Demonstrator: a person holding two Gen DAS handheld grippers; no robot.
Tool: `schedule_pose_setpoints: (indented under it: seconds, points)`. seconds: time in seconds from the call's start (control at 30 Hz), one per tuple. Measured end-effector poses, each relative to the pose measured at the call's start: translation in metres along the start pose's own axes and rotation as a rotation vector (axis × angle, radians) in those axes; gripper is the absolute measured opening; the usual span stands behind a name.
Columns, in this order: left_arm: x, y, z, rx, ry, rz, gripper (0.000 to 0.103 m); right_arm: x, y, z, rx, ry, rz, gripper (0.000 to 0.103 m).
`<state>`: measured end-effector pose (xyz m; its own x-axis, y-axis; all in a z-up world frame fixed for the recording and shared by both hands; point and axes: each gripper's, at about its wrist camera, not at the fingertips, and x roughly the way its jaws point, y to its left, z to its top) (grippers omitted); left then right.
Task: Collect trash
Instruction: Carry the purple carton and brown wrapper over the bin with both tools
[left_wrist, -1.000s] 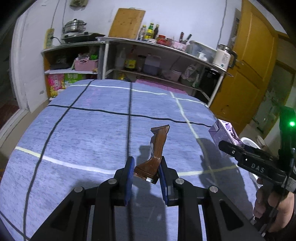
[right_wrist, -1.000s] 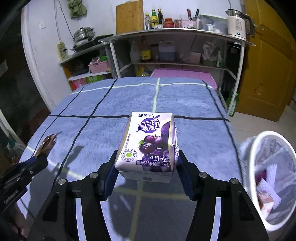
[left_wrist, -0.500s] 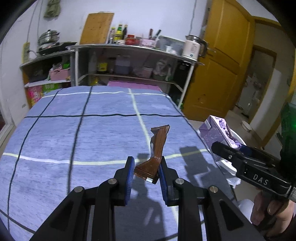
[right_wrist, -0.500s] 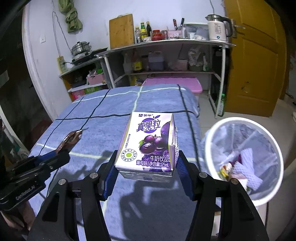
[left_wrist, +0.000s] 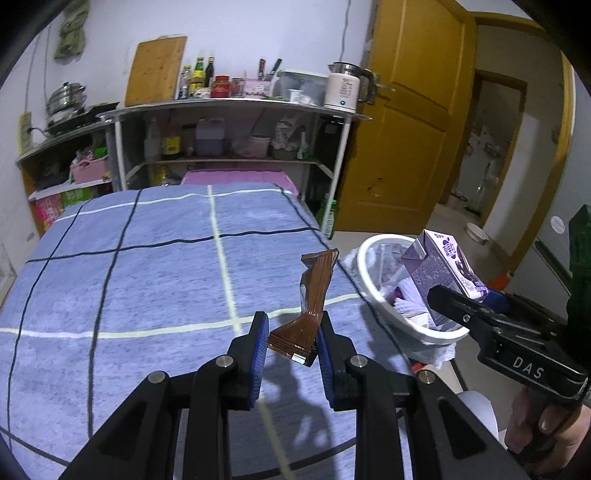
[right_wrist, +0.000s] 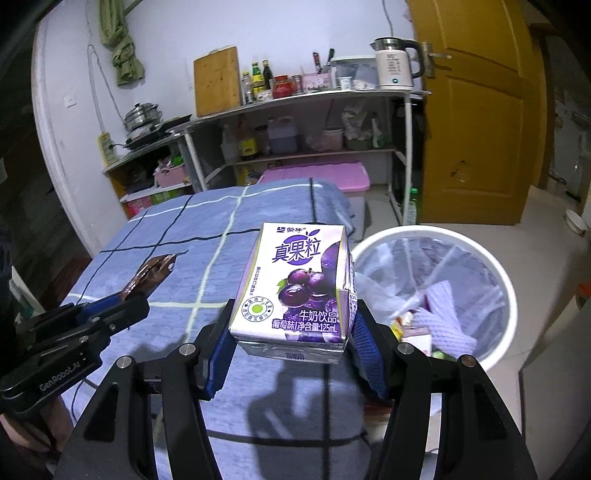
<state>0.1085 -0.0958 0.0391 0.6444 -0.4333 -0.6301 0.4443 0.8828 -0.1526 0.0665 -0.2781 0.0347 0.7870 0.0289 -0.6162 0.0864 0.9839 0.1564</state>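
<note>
Left claw (left_wrist: 290, 338) grips brown wrapper (left_wrist: 312, 295) over tabletop's (left_wrist: 147, 288) right edge | right claw (right_wrist: 291, 341) clamps purple milk carton (right_wrist: 299, 286) beside white bin (right_wrist: 495, 273)

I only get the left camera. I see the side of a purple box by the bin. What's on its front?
Observer: The right view shows the box front-on: dark grapes and white lettering, with the right gripper shut on its sides.
Child: Is the bin empty?
Observer: No. From the right view the bin holds a crumpled lilac wrapper and other scraps in its liner.
Child: What's written on my own gripper?
Observer: The right view shows the side of the left gripper: it reads GenRobot.AI, and a brown wrapper sticks out past its tips.
</note>
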Motion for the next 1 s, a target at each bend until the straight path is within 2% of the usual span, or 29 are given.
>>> schedule_pose_setpoints:
  seconds: [0.5, 1.0]
  points:
    - [0.035, -0.053, 0.014, 0.093, 0.017, -0.068, 0.026, -0.009, -0.053, -0.003, 0.071, -0.009, -0.078, 0.06]
    - [0.102, -0.091, 0.027, 0.156, 0.091, -0.157, 0.026, 0.019, -0.109, -0.005, 0.14, 0.046, -0.17, 0.06]
